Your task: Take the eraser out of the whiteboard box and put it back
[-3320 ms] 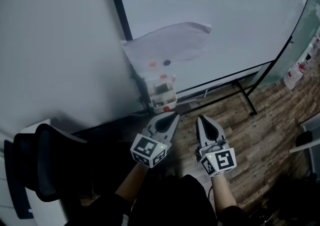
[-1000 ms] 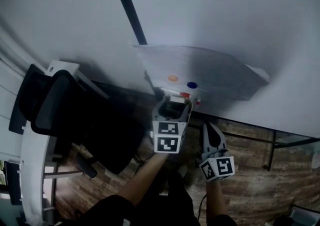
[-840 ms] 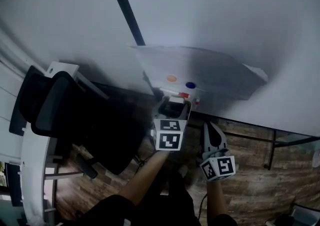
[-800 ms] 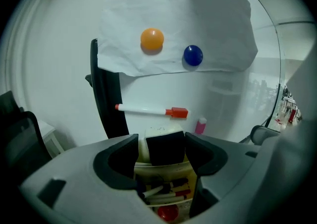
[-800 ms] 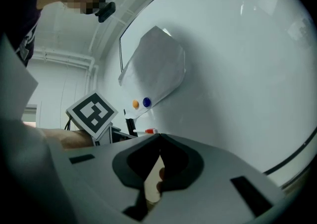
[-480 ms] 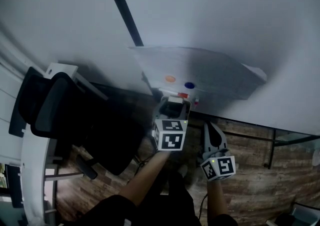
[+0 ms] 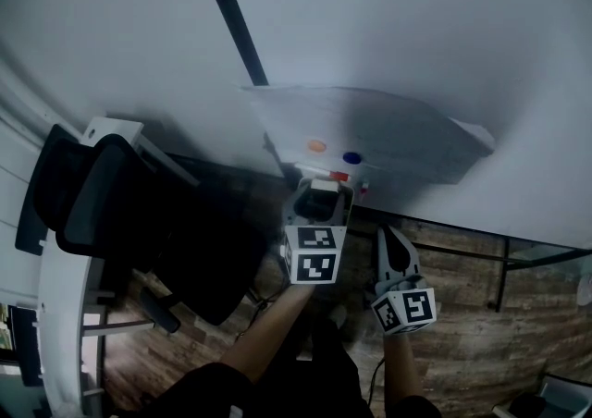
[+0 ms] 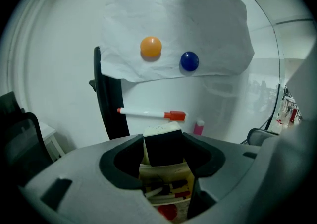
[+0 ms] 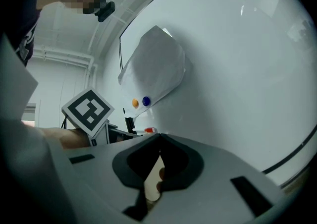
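The eraser, a black block with a cream felt face, stands upright in the clear whiteboard box fixed below the board. My left gripper reaches into the box top; its jaws have just been closing with the eraser between them, and both pads now touch its sides. From the head view, the left gripper covers most of the box. My right gripper hangs lower right of it, shut and holding nothing, its tips meeting.
A paper sheet is pinned to the whiteboard by an orange magnet and a blue magnet. A red-capped marker sticks to the board above the box. A black chair and white desk stand left.
Since the earliest frame my left gripper has risen from beside the right one to the box and round the eraser. Over the last second neither hand has shifted.
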The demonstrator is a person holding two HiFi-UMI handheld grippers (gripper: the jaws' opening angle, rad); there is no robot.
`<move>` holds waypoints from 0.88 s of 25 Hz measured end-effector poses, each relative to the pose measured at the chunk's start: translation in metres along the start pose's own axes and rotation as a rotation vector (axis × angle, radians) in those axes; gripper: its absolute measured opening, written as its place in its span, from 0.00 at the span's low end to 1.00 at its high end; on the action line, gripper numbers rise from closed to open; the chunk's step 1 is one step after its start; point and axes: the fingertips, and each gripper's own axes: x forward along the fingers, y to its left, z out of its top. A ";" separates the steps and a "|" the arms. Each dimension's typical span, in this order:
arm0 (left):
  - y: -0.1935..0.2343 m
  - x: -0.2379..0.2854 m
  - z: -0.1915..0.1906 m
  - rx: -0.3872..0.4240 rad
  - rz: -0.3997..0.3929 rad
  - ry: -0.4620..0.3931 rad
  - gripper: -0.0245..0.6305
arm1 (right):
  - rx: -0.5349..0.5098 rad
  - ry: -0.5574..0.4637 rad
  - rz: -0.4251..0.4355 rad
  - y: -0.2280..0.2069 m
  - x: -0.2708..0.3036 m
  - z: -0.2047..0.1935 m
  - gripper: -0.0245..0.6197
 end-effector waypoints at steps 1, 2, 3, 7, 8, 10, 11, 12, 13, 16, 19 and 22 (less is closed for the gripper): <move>0.000 -0.004 0.003 0.003 -0.001 -0.017 0.40 | -0.001 -0.001 0.000 0.000 0.000 0.002 0.04; 0.000 -0.008 0.007 0.007 -0.004 -0.034 0.40 | -0.003 -0.003 0.000 0.001 0.001 0.004 0.04; 0.000 -0.012 0.011 0.010 -0.008 -0.051 0.40 | -0.004 -0.005 -0.001 0.001 0.001 0.006 0.04; -0.001 -0.036 0.030 0.011 -0.045 -0.129 0.40 | -0.012 -0.023 0.001 0.007 0.002 0.017 0.04; 0.000 -0.043 0.035 0.011 -0.057 -0.152 0.40 | -0.019 -0.029 0.006 0.011 0.002 0.022 0.04; 0.001 -0.059 0.044 0.008 -0.076 -0.198 0.40 | -0.036 -0.040 0.016 0.020 0.002 0.032 0.04; 0.003 -0.067 0.048 0.008 -0.084 -0.222 0.40 | -0.044 -0.044 0.019 0.024 0.001 0.036 0.04; 0.004 -0.074 0.051 0.009 -0.091 -0.246 0.40 | -0.051 -0.049 0.021 0.028 0.000 0.040 0.04; 0.006 -0.081 0.054 0.010 -0.098 -0.270 0.40 | -0.058 -0.054 0.022 0.032 -0.001 0.043 0.04; 0.013 -0.102 0.060 0.017 -0.123 -0.335 0.40 | -0.076 -0.070 0.023 0.047 -0.003 0.050 0.04; 0.016 -0.120 0.061 0.026 -0.175 -0.374 0.40 | -0.090 -0.085 0.022 0.066 -0.006 0.054 0.04; 0.021 -0.140 0.061 0.036 -0.223 -0.428 0.40 | -0.107 -0.099 0.022 0.087 -0.010 0.057 0.04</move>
